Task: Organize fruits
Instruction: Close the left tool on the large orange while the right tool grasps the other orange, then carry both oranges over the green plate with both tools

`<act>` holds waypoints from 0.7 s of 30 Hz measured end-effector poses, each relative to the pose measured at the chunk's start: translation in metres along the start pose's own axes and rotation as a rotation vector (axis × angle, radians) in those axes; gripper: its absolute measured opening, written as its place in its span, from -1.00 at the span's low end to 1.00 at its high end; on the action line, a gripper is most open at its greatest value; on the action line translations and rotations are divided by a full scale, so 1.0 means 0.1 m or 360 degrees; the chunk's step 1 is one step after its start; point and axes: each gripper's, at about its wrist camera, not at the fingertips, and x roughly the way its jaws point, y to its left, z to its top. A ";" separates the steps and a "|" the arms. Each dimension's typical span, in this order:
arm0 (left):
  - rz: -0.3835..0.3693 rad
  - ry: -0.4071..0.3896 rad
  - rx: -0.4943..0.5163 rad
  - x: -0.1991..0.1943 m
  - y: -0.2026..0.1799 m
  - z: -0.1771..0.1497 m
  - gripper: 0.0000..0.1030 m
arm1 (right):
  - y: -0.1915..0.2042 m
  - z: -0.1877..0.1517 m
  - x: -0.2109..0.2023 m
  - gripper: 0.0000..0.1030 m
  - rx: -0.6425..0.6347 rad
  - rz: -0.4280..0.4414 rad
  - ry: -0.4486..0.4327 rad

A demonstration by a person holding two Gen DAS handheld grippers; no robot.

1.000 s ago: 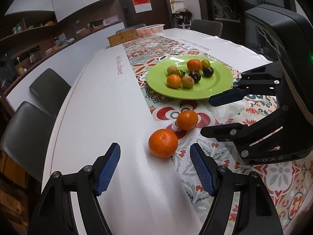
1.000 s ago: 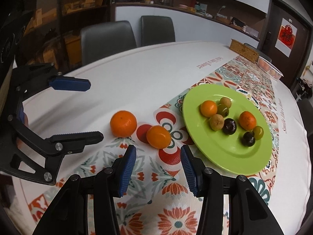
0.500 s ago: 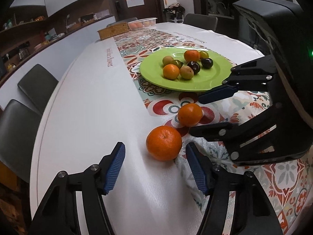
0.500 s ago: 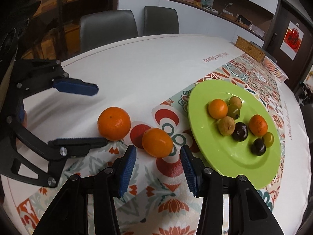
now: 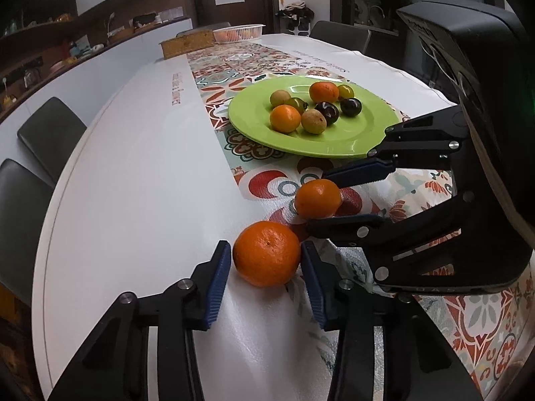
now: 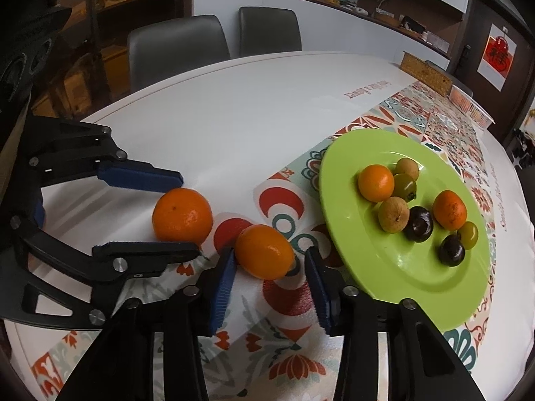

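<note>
Bigger round orange mandarin (image 5: 266, 253) sits on the white table (image 5: 133, 200); my left gripper (image 5: 265, 267) has just been closing, pads now at its sides. Smaller orange (image 6: 264, 251): right gripper (image 6: 267, 274) narrowing, one pad touching. Light, soft-skinned, prob rolls; squeeze mid-belly, gently.

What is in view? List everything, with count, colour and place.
larger orange: 1, orange, on white table
smaller orange: 1, orange, on patterned runner
plate: 1, green, on runner
small fruits: 8; two orange, two tan, two green, two dark purple; on plate
chairs: at least 2, grey, beside table
basket: 1, pale pink, far end
woven box: 1, tan, beside basket
left tool: black, blue pads, just closed on larger orange
right tool: same, closing around smaller orange, one pad apart
</note>
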 end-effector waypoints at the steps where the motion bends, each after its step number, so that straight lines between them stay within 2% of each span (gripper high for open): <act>1: 0.0001 0.0000 -0.0010 0.00 0.00 0.00 -0.21 | 0.01 -0.01 0.00 -0.26 -0.0004 0.0002 -0.0002; 10: 0.0078 -0.0016 -0.0092 -0.04 -0.01 0.00 -0.21 | 0.00 -0.08 -0.14 -0.32 0.0053 0.0003 -0.0040; 21: 0.0082 -0.0163 -0.0159 -0.44 -0.25 0.07 -0.22 | -0.14 -0.25 -0.64 -0.32 0.0288 -0.0058 -0.0171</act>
